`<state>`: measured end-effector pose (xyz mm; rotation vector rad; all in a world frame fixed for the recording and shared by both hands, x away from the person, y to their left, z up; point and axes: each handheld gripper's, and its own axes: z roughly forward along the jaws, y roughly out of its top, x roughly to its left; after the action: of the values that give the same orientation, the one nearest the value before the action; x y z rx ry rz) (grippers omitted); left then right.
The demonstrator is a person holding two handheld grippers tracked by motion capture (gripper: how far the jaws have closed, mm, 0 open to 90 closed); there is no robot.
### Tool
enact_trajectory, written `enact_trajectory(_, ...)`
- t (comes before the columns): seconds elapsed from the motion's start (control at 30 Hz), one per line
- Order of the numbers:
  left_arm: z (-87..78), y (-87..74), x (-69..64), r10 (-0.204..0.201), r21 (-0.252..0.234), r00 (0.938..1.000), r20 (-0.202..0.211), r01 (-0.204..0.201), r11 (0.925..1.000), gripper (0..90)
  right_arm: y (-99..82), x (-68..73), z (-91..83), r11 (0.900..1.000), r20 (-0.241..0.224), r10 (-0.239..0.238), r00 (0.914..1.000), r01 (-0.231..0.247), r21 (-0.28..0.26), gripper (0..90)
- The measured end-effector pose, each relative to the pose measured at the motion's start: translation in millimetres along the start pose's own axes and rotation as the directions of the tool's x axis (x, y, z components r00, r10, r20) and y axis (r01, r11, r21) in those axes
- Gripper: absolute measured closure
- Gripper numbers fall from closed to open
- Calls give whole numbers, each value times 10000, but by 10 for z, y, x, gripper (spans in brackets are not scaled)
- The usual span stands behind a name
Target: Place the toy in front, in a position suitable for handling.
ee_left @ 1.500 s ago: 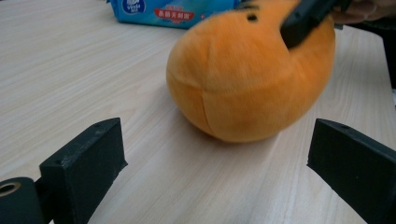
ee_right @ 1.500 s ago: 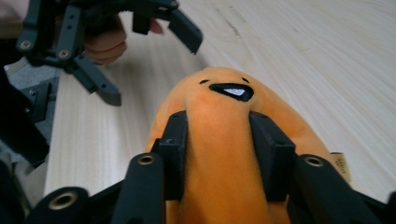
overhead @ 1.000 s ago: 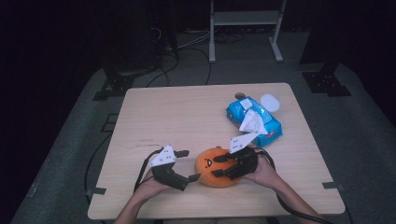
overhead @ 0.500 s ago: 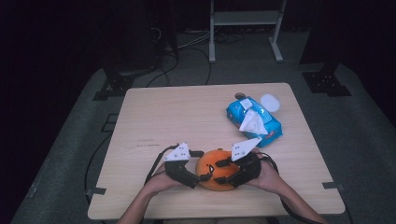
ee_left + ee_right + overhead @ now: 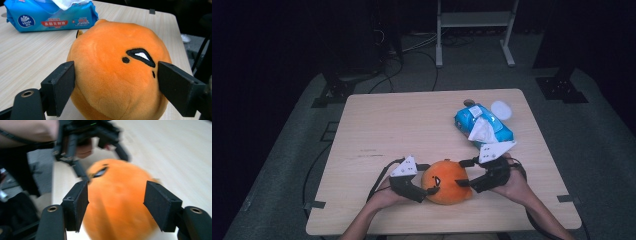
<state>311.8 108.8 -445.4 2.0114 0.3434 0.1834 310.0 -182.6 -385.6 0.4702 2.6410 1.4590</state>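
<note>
The round orange plush toy (image 5: 446, 181) lies near the wooden table's (image 5: 412, 120) front edge; it is clamped by the left gripper (image 5: 115, 82), whose jaws have just been closing; the right gripper (image 5: 116, 202), just opening, stands wide around the toy without pressing; it is best withdrawn straight back.

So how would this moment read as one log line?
left gripper: closing on orange plush | right gripper: opening off it | tissue pack: untouched

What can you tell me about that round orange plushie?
The orange plush toy is round, soft and fuzzy, with a stitched black-and-white eye and small black marks. It sits on the wooden table near its front edge. The left gripper has been closing its jaws, which press its sides. The right gripper has been opening; its jaws flank the toy without pressing.
</note>
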Motion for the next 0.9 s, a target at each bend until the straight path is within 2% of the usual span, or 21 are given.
enact_trajectory(0.13,8,8,-28,247,98,9996,-119,-246,9996,170,-11,-172,-183,9992,897,287,9956,-262,-285,332)
enact_trajectory(0.23,10,6,-33,297,111,9994,-162,-295,9995,171,-19,-354,-291,9973,1672,627,9839,-554,-478,323)
enact_trajectory(0.3,11,1,-38,297,118,9994,-157,-295,9995,171,-31,-479,-325,9952,2026,887,9752,-784,-579,323)
enact_trajectory(0.33,11,1,-38,297,118,9994,-157,-295,9995,170,-31,-479,-325,9952,2026,887,9752,-784,-579,323)
enact_trajectory(0.37,15,-1,-41,291,110,9995,-151,-289,9995,170,-46,-600,-334,9933,2436,1100,9636,-979,-613,323)
enact_trajectory(0.4,15,-1,-41,291,110,9995,-151,-289,9995,170,-46,-600,-334,9933,2436,1100,9636,-979,-613,323)
enact_trajectory(0.43,17,-1,-43,296,105,9995,-150,-294,9995,170,-53,-645,-334,9919,2543,1215,9595,-1082,-658,323)
enact_trajectory(0.47,16,-1,-42,309,112,9994,-152,-307,9995,170,-75,-770,-319,9904,2993,1362,9444,-1227,-633,323)
enact_trajectory(0.5,15,-2,-42,317,109,9994,-151,-315,9994,170,-75,-770,-319,9904,2993,1362,9444,-1227,-633,323)
enact_trajectory(0.53,14,-4,-42,312,113,9994,-141,-310,9995,170,-109,-885,-298,9854,3245,1695,9306,-1542,-725,323)
enact_trajectory(0.57,13,-7,-41,318,102,9994,-143,-317,9994,170,-121,-919,-289,9850,3363,1722,9259,-1568,-725,323)
enact_trajectory(0.6,13,-7,-41,318,102,9994,-143,-317,9994,170,-121,-919,-289,9850,3363,1722,9259,-1568,-725,323)
enact_trajectory(0.63,12,-11,-43,287,93,9995,-131,-286,9995,170,-134,-950,-279,9841,3448,1769,9218,-1613,-737,323)
enact_trajectory(0.67,11,-14,-41,268,87,9996,-122,-266,9996,170,-173,-1047,-242,9832,3786,1819,9075,-1735,-565,323)
enact_trajectory(0.73,9,-14,-39,236,91,9997,-118,-235,9997,170,-206,-1110,-222,9789,3861,2031,8998,-1948,-609,321)
enact_trajectory(0.77,9,-14,-39,236,91,9997,-118,-235,9997,169,-206,-1110,-222,9789,3861,2031,8998,-1948,-609,321)
enact_trajectory(0.8,9,-13,-41,226,91,9997,-126,-225,9997,169,-248,-1177,-194,9757,4110,2160,8856,-2113,-575,322)
enact_trajectory(0.87,8,-18,-44,192,62,9997,-124,-192,9998,169,-283,-1228,-186,9709,4173,2359,8776,-2311,-630,322)
enact_trajectory(0.9,8,-20,-41,175,56,9998,-115,-174,9998,169,-300,-1248,-177,9687,4269,2439,8708,-2396,-647,322)
